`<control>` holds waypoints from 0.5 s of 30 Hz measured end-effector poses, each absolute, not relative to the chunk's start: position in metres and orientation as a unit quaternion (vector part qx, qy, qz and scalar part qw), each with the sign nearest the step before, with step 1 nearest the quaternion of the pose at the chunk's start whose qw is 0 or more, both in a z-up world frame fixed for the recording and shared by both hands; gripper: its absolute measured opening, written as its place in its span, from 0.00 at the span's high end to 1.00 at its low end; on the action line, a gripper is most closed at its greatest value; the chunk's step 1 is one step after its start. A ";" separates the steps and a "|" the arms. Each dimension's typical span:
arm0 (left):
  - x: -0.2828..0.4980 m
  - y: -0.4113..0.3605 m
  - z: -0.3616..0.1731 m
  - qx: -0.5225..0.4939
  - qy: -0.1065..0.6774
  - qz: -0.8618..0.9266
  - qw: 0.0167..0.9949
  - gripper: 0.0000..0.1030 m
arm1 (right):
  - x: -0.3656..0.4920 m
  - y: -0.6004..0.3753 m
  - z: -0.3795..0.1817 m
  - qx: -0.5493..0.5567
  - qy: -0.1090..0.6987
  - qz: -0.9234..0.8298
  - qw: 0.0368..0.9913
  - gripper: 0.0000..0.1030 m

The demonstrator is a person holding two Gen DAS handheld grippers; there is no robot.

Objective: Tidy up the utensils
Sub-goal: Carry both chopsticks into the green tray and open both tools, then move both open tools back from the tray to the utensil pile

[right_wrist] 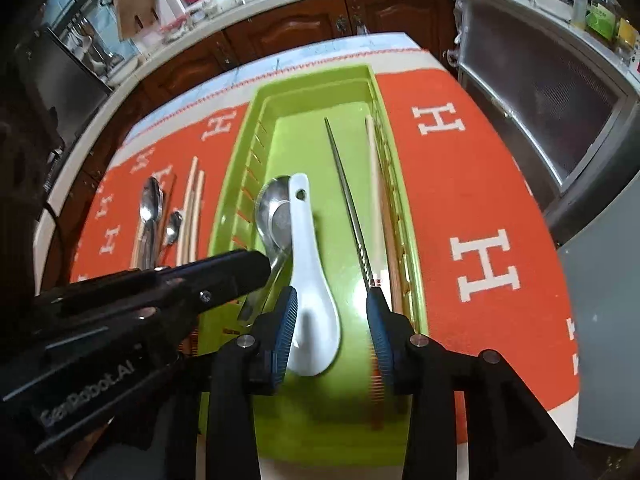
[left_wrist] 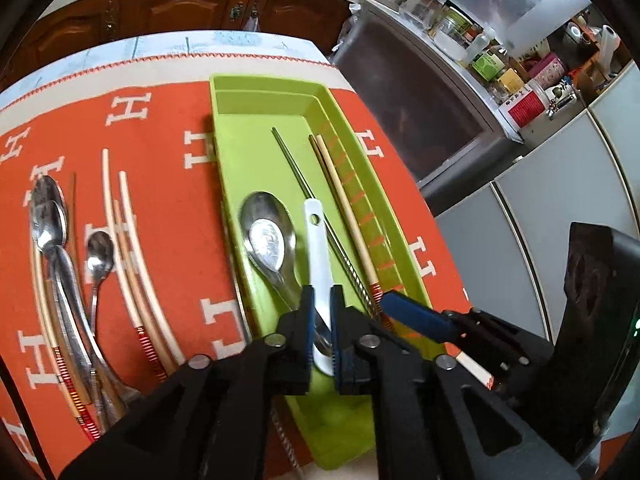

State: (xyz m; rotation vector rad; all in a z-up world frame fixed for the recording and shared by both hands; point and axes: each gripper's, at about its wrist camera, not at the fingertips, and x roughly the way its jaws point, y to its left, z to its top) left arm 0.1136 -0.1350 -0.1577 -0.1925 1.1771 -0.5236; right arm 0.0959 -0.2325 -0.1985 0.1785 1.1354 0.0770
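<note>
A green tray point(left_wrist: 264, 94) point(right_wrist: 316, 80) lies on the orange cloth. In it are a metal spoon point(left_wrist: 268, 236) point(right_wrist: 276, 208), a metal chopstick point(left_wrist: 296, 176) point(right_wrist: 348, 196), wooden chopsticks point(left_wrist: 340, 192) point(right_wrist: 372, 184) and a white ceramic spoon point(left_wrist: 316, 240) point(right_wrist: 308, 264). My left gripper point(left_wrist: 322, 320) point(right_wrist: 260, 268) hangs low over the tray, its pads against both sides of the white spoon's neck. My right gripper point(right_wrist: 332, 320) point(left_wrist: 416, 316) stands open over the tray's near end. The white spoon's bowl lies by its left finger, and a red-wound chopstick end point(right_wrist: 376, 400) lies blurred by its right finger.
On the cloth point(left_wrist: 180, 208) left of the tray lie metal spoons point(left_wrist: 50, 216) point(right_wrist: 150, 204), a small spoon point(left_wrist: 100, 252) and several wooden chopsticks point(left_wrist: 124, 240) point(right_wrist: 192, 208). Brown cabinet doors point(left_wrist: 180, 8) stand beyond the table. A grey cabinet point(left_wrist: 420, 120) with jars stands right.
</note>
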 end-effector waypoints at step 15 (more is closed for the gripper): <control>0.098 -0.048 -0.119 -0.043 0.500 -0.137 0.854 0.59 | 0.056 -0.193 -0.129 0.109 0.459 0.115 0.874 0.65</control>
